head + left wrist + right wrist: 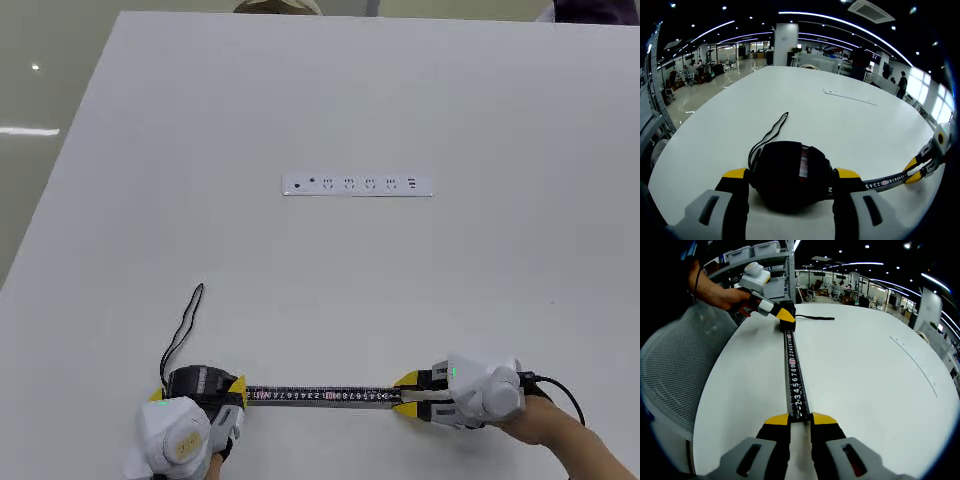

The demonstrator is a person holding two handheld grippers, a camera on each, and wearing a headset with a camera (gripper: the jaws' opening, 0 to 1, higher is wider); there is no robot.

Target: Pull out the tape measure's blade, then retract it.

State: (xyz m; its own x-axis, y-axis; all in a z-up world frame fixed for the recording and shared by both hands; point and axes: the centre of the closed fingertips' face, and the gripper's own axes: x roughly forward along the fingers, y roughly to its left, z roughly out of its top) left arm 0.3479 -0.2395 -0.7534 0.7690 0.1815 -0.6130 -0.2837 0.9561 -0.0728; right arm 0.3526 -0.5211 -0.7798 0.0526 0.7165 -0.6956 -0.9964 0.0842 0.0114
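Observation:
A black tape measure case (199,384) (790,172) rests on the white table near its front edge, and my left gripper (236,393) (791,176) is shut on it. Its black wrist strap (184,325) (769,134) trails away across the table. The dark blade (320,396) (795,377) (885,181) runs out flat to the right. My right gripper (407,394) (801,417) is shut on the blade's end. In the right gripper view the left gripper (786,316) and the case (788,321) lie at the blade's far end.
A white power strip (357,185) (849,96) (915,359) lies flat mid-table, well beyond the tape. The table's left edge (60,170) drops to a shiny floor. A grey mesh chair back (680,370) stands beside the table in the right gripper view.

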